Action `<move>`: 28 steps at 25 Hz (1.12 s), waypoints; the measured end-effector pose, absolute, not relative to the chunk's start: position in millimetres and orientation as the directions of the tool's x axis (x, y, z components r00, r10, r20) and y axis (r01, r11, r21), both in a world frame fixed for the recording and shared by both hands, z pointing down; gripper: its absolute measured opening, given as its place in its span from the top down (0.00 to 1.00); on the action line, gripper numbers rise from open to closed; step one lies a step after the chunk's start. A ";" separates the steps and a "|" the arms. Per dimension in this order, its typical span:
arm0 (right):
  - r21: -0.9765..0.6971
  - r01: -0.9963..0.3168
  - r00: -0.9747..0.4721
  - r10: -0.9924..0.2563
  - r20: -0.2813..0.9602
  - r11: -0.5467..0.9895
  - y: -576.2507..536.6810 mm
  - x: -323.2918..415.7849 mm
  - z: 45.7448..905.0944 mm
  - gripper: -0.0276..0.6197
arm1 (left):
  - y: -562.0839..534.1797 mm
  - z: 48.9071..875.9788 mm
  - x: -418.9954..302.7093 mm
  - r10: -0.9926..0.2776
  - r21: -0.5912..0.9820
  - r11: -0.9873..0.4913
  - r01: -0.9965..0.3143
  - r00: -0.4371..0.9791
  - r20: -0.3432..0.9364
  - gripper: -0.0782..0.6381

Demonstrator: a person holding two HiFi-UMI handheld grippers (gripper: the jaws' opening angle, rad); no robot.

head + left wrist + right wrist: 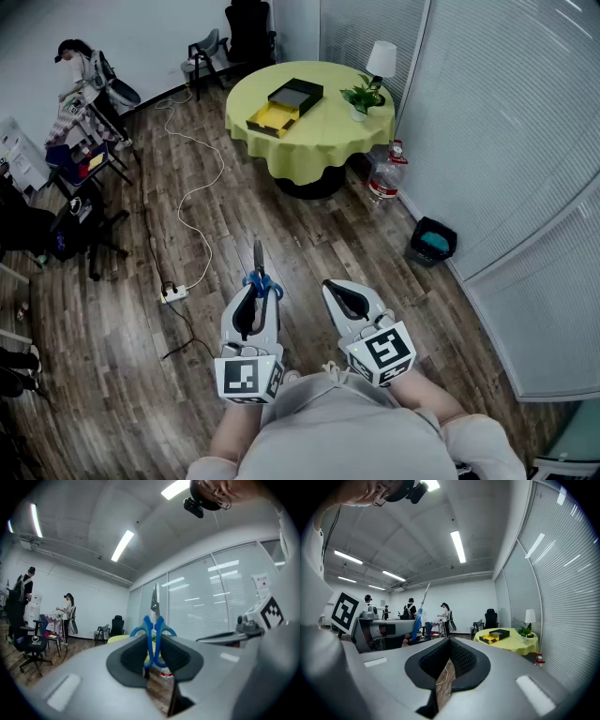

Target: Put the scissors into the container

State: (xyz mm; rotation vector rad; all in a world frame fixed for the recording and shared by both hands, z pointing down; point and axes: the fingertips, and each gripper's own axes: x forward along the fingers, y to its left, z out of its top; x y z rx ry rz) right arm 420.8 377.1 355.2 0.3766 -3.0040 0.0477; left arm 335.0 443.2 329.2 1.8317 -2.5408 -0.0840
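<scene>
1 pair of scissors (259,261) between left gripper (254,296) jaws

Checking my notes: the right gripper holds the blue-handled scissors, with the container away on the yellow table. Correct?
No: the left gripper holds the scissors, clear in the left gripper view. The container is away on the yellow table.

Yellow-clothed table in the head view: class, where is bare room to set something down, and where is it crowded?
Free: the near edge of the table, in front of the open box; also the far rim behind it. Crowded: right side, plant beside lamp.
</scene>
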 end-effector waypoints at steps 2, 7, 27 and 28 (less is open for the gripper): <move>-0.019 -0.247 -0.962 -0.243 0.122 0.969 376.7 417.5 357.8 0.96 | 442.8 330.1 331.8 -0.949 0.045 0.314 -0.948 -0.315 -0.023 0.77; -0.057 -0.253 -0.962 -0.245 0.119 0.966 374.6 405.1 361.2 0.96 | 443.3 331.6 319.5 -0.950 0.056 0.309 -0.949 -0.311 -0.023 0.77; -0.080 -0.280 -0.950 -0.265 0.167 0.957 408.0 303.9 382.8 0.96 | 481.5 347.5 212.6 -0.957 0.088 0.289 -0.953 -0.291 -0.015 0.77; -0.083 -0.277 -0.950 -0.260 0.174 0.957 407.6 298.6 385.1 0.96 | 482.2 350.5 206.3 -0.955 0.095 0.295 -0.951 -0.297 -0.010 0.77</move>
